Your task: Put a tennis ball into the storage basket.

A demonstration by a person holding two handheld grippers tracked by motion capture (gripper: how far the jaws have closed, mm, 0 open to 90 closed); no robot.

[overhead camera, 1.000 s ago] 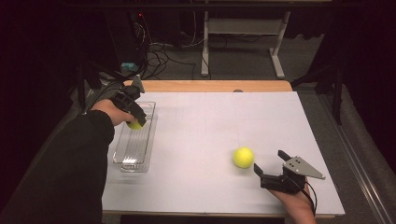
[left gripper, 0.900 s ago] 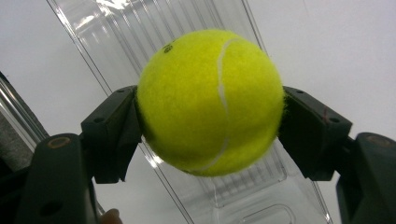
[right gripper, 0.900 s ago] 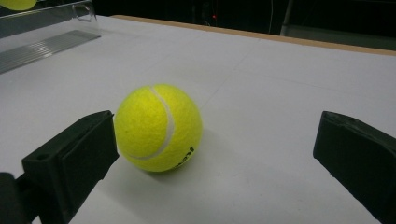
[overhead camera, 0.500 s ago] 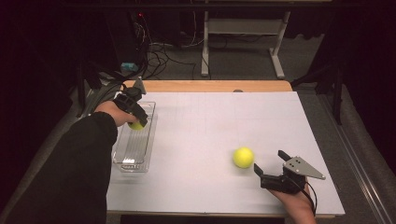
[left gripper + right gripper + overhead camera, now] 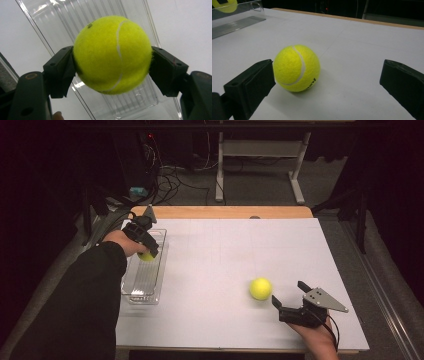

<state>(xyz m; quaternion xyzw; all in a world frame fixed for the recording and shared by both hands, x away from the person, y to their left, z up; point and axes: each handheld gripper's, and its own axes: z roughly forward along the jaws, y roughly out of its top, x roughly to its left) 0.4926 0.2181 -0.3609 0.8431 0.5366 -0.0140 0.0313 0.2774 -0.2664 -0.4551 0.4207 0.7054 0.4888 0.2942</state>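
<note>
Fuzzy round ball [image 5: 112, 53] above ribbed clear tray [image 5: 140, 97]

You're in a lab/test setup, not a home: white worktop [image 5: 225, 255] w/ wooden edge, dark curtained surroundings, grey carpet floor [image 5: 260, 190], cable tangle [image 5: 170, 177] by rack gear w/ a red LED, metal desk frame [image 5: 260, 160] behind.

High view: overhead, facing forward across the counter [image 5: 225, 245]; both gripper views: close, along their tongs; all share the clear tray [image 5: 142, 287].
</note>
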